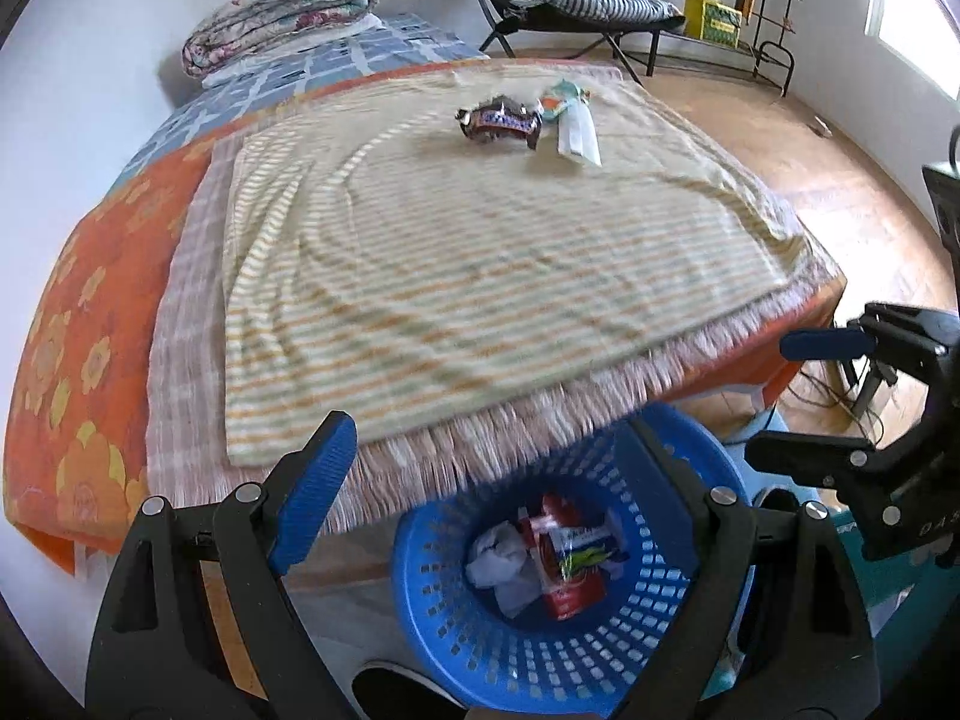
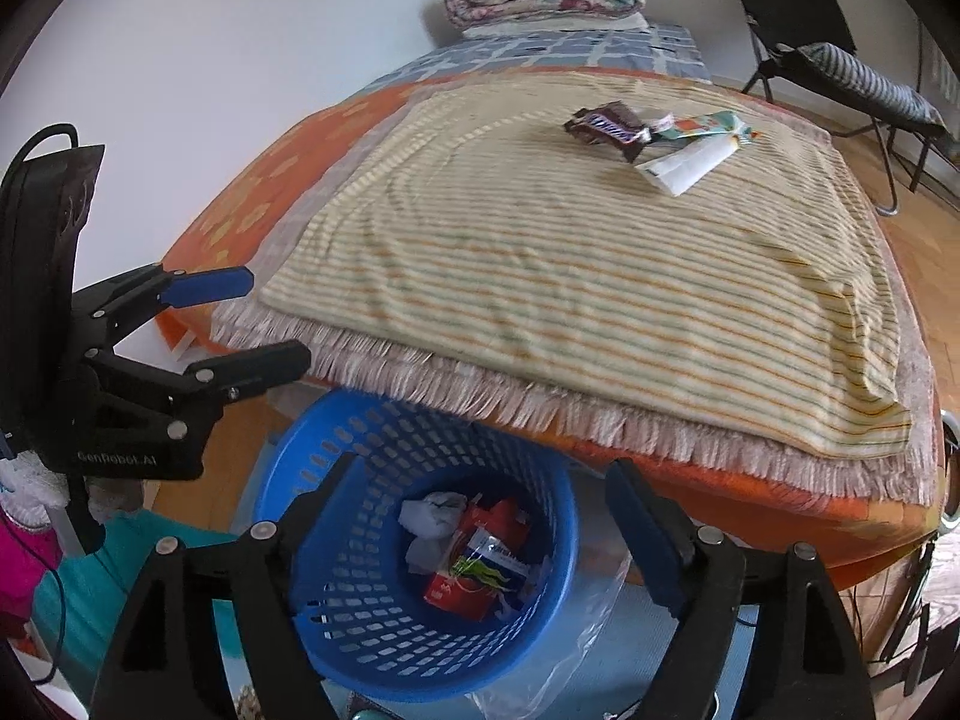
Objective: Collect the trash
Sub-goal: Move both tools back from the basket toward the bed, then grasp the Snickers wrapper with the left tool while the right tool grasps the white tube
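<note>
The far rim of the blue perforated plastic basket [image 1: 600, 648] was hidden under the fringed edge of the striped cream blanket [image 1: 480, 276]. Its bottom was covered by crumpled white paper [image 2: 429, 519] and a red wrapper [image 2: 474, 576], whose print was too small to be read. The black folding chair [image 2: 792, 6] was cut off by the upper edge of the right wrist view. The brown chocolate bar wrapper [image 1: 498, 123] partly covered the end of a green and white packet [image 1: 564, 99]. The blanket's near stripes were blurred.
</note>
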Tool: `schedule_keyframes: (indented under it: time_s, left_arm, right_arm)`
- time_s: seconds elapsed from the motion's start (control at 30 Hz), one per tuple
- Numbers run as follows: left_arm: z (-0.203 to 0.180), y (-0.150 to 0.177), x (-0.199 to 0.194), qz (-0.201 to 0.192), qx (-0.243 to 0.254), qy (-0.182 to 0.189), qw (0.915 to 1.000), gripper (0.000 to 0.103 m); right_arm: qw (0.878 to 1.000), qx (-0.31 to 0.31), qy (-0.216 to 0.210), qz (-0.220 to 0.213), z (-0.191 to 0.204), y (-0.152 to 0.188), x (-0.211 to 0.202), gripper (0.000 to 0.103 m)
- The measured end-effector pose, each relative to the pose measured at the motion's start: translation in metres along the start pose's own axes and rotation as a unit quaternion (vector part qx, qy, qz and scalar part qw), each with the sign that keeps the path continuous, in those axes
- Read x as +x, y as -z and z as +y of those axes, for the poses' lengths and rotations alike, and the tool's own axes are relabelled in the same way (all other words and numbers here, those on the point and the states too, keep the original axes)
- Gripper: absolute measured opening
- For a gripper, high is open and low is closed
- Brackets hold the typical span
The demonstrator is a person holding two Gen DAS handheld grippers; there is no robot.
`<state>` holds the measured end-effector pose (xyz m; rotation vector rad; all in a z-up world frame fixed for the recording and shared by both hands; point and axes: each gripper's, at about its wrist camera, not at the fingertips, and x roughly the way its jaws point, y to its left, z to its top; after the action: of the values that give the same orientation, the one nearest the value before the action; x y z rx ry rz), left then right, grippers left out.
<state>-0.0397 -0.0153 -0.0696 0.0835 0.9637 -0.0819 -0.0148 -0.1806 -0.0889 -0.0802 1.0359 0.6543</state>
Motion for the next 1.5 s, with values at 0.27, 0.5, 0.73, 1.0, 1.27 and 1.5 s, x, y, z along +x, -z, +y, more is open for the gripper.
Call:
schedule_keyframes:
  time_s: [0.27, 0.5, 0.73, 1.0, 1.27, 1.5]
  left_arm:
    - [0.006, -0.042, 0.009, 0.001, -0.017, 0.008, 0.9998, 0.09]
    - [0.011, -0.075, 0.018, 0.0, -0.051, 0.026, 0.9984, 0.09]
    - [0.009, -0.105, 0.034, -0.005, -0.041, 0.022, 0.9989, 0.09]
    - [0.007, -0.136, 0.064, -0.003, -0.037, 0.016, 0.9992, 0.09]
    - [0.014, -0.172, 0.105, 0.017, -0.077, 0.036, 0.9963, 0.09]
    - [0.038, -0.202, 0.144, 0.036, -0.159, 0.046, 0.9856, 0.09]
  right_arm:
    - [0.999, 0.042, 0.014, -0.019, -0.03, -0.023, -0.009, 0.089]
    - [0.997, 0.075, 0.013, -0.031, -0.055, -0.048, -0.01, 0.089]
    - [0.993, 0.111, 0.007, -0.034, -0.083, -0.068, -0.008, 0.089]
    - [0.984, 0.17, -0.001, -0.048, -0.127, -0.112, -0.002, 0.088]
    - [0.974, 0.219, 0.003, -0.064, -0.167, -0.156, 0.019, 0.082]
    - [0.968, 0.242, 0.009, -0.063, -0.19, -0.183, 0.048, 0.073]
